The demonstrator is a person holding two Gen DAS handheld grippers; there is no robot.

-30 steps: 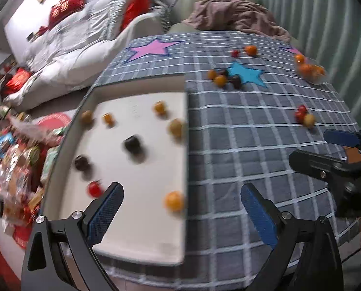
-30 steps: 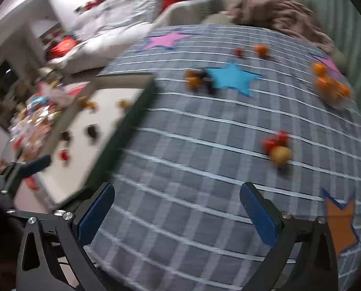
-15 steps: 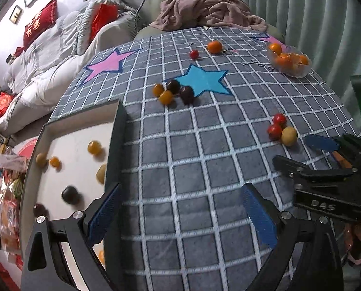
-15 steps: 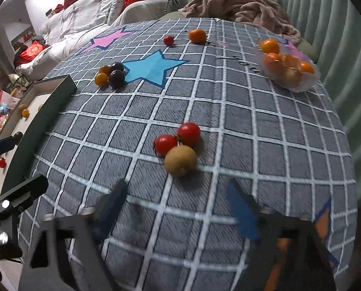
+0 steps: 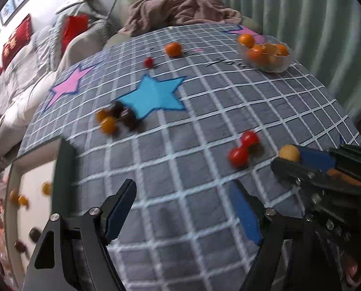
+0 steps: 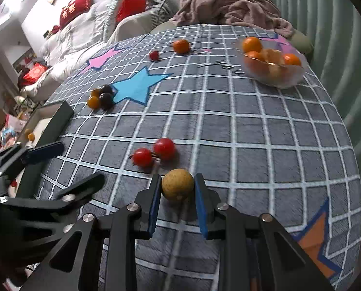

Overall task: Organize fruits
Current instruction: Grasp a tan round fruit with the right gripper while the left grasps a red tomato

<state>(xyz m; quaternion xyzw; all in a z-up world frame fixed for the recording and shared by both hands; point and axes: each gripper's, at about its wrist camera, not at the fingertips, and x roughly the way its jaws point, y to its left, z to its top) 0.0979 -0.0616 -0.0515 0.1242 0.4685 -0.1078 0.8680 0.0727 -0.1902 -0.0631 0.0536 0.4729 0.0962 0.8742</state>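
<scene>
Right gripper [image 6: 177, 200] advanced since 0.5 s ago, fingers [image 6: 154, 201] now clenched around tan fruit [image 6: 178, 187] on table [image 6: 265, 131] | two red tomatoes [image 6: 153, 154] just beyond | left gripper [image 5: 182, 209] fingers released, hovering, holding nothing.

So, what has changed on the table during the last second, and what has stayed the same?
The right gripper moved forward to the tan round fruit and narrowed its jaws from wide open to flank it closely; contact is unclear. The left gripper swung from over the white tray toward the checked cloth, still open and empty. The two red tomatoes and the glass bowl of oranges stayed in place.
</scene>
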